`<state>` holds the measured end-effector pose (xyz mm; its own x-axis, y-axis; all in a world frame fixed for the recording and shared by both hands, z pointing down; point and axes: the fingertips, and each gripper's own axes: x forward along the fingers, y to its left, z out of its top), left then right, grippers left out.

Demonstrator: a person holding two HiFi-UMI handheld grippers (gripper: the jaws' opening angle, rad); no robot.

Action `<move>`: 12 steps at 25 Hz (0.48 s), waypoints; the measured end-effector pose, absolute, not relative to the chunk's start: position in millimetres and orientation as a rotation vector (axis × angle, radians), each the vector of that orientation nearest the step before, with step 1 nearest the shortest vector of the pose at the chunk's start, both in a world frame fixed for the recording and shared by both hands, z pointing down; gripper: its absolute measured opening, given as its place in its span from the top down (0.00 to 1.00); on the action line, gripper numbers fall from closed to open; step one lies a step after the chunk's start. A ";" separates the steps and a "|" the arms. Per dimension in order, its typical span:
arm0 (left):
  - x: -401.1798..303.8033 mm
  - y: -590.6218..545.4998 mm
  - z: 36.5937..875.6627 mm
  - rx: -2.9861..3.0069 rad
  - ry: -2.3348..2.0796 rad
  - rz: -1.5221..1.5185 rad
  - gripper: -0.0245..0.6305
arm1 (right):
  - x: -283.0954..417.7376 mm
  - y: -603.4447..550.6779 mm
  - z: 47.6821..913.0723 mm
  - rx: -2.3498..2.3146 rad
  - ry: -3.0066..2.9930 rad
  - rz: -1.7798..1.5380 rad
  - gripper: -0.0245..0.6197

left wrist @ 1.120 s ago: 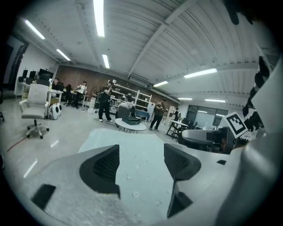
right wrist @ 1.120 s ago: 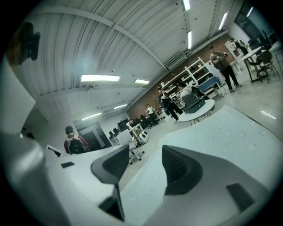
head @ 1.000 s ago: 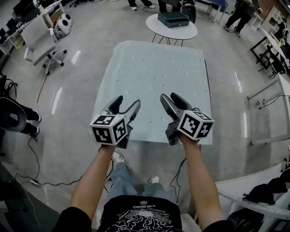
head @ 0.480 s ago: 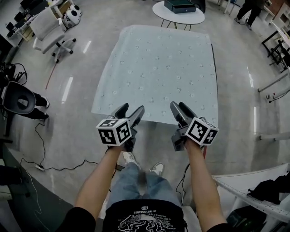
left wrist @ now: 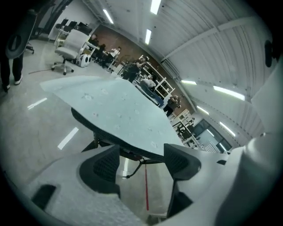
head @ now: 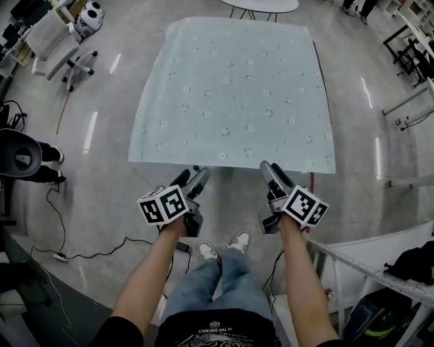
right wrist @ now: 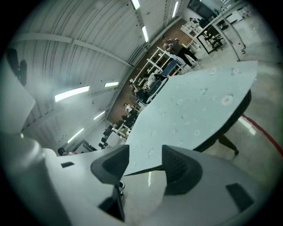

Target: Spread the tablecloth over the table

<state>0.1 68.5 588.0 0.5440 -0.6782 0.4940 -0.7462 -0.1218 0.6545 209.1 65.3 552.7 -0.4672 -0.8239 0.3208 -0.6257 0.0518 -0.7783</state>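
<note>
A pale blue-green tablecloth (head: 234, 88) with small flower prints lies spread flat over the table, and its near edge hangs just beyond my grippers. My left gripper (head: 192, 179) is open and empty, just short of that near edge, left of centre. My right gripper (head: 273, 173) is also open and empty, at the same edge right of centre. In the left gripper view the cloth (left wrist: 119, 114) lies ahead above the open left gripper (left wrist: 143, 161). The right gripper view shows the cloth (right wrist: 190, 110) beyond the open right gripper (right wrist: 145, 165). Neither gripper touches the cloth.
A white office chair (head: 51, 44) stands at the far left and a round white table (head: 261, 5) beyond the cloth. Cables (head: 68, 254) trail on the floor at left. A white rack (head: 366, 271) is close at right. A person's legs (head: 41, 169) show at the left edge.
Both grippers have sunk and drawn back from over the cloth to just off its near edge. Their jaws have stayed open. The cloth lies as before.
</note>
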 end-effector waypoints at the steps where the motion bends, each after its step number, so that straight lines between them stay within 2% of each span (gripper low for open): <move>1: -0.3 70.7 594.0 1.820 -1.160 0.074 0.47 | 209.2 69.0 557.1 -1.495 2.099 -1.384 0.62; 9: -4.5 56.1 607.2 1.721 -1.088 -0.105 0.49 | 224.2 80.1 590.6 -1.496 1.897 -1.477 0.62; 12: -8.4 46.3 605.7 1.691 -1.082 -0.170 0.55 | 231.2 68.8 591.7 -1.447 1.809 -1.497 0.63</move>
<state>-8.4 46.3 605.7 0.5776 -0.7207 0.3834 -0.5679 -0.0174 0.8229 231.2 68.8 591.7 -0.3967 -0.8665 0.3029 -0.4598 -0.0980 -0.8826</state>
